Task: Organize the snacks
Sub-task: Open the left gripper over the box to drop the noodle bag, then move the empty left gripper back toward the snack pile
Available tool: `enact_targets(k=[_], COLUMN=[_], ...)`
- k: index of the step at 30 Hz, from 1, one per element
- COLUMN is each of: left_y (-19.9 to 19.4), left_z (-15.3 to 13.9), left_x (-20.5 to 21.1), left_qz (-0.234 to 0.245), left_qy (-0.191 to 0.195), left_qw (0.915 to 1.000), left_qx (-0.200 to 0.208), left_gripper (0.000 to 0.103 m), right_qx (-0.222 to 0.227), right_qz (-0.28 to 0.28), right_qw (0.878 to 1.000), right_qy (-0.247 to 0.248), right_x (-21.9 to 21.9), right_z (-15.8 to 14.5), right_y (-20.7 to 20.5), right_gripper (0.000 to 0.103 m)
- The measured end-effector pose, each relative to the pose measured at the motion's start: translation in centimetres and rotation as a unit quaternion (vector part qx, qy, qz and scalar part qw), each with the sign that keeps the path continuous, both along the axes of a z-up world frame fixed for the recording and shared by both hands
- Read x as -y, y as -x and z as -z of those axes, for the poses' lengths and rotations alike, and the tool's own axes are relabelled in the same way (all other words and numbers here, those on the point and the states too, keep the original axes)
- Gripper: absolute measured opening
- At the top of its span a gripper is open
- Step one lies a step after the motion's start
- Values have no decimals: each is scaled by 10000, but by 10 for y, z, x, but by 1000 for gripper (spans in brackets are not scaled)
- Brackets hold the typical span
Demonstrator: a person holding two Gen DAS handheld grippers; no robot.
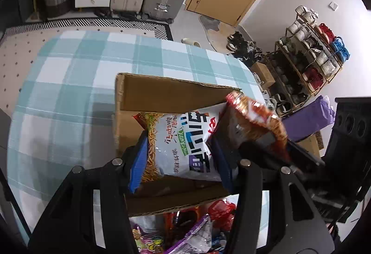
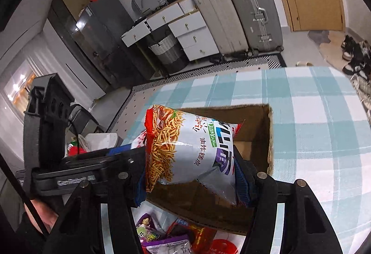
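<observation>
My left gripper (image 1: 180, 156) is shut on a white fried-noodle snack bag (image 1: 183, 138), its blue pads pressing both sides. The bag hangs over an open cardboard box (image 1: 176, 84) on the plaid tablecloth. My right gripper (image 2: 192, 175) is shut on a second noodle snack bag (image 2: 192, 149) of the same kind, above the same box (image 2: 269, 138). In the left wrist view that second bag (image 1: 255, 119) shows its red-orange edge at the box's right rim. The box's inside is mostly hidden behind the bags.
Several loose snack packets (image 1: 185, 230) (image 2: 167, 235) lie on the table just in front of the box. The teal plaid tablecloth (image 1: 69, 91) spreads to the left and behind. Suitcases (image 2: 243, 15) and white drawers (image 2: 192, 31) stand beyond, and a shoe rack (image 1: 308, 56) is at the right.
</observation>
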State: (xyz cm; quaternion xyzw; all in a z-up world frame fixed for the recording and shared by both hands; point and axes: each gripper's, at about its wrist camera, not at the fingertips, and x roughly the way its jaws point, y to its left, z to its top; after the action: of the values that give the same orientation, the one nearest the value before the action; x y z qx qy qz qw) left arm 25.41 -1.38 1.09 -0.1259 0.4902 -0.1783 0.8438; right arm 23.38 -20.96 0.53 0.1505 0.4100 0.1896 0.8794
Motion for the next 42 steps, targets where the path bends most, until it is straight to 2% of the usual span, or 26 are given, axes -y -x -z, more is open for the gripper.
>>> enact_targets(k=[5,8,10,13,17,20,23,24,29,33,37,40,42], left_y=[-7,-8,-8,-5,10,30,51,61,108,153,194,224,245], left_z=[9,8,7,2,-11,-27,-47,-56,-98,-133,-154,-163,-165], left_x=[10,15,14,9,2,0,-4,-5,-13,-26,-32,-42,-46], left_qz=[117,171,144,39,22,51,-5,-48,-187,-215,-195,-314,-399], left_qy=[-187,-325,-331,-265,-228,-421,-532,-618,-929,-682,-664,-449,-477], left_qw=[9997,9993,9993,9996,9997,9986,9974,9963,9889,9847,9793,9777,9746], left_qx=[-52,-73,-72,-39,105,325,488,592,1145,1592,1903,2026,2150], left_gripper=[51,52,55,65,66,67,81,81,86,102,102,102,102], right_qx=[-201,-136,-105,-71,33,184,468,575,1564,1954,2282,2344,2369], right_qz=[32,51,60,95,139,222,272,277,322,266,365,343,332], right_qw=[9997,9994,9993,9993,9996,9995,9985,9980,9870,9803,9729,9714,9708], right_qy=[161,315,353,347,238,133,43,48,194,31,69,143,171], right_x=[0,-1,-1,1,6,12,19,20,23,23,20,13,9], right_z=[8,8,6,3,-8,-22,-45,-52,-108,-141,-155,-156,-153], right_y=[-2,0,1,5,16,30,53,60,120,169,213,240,256], right_gripper=[64,67,74,77,77,79,82,82,81,82,87,87,87])
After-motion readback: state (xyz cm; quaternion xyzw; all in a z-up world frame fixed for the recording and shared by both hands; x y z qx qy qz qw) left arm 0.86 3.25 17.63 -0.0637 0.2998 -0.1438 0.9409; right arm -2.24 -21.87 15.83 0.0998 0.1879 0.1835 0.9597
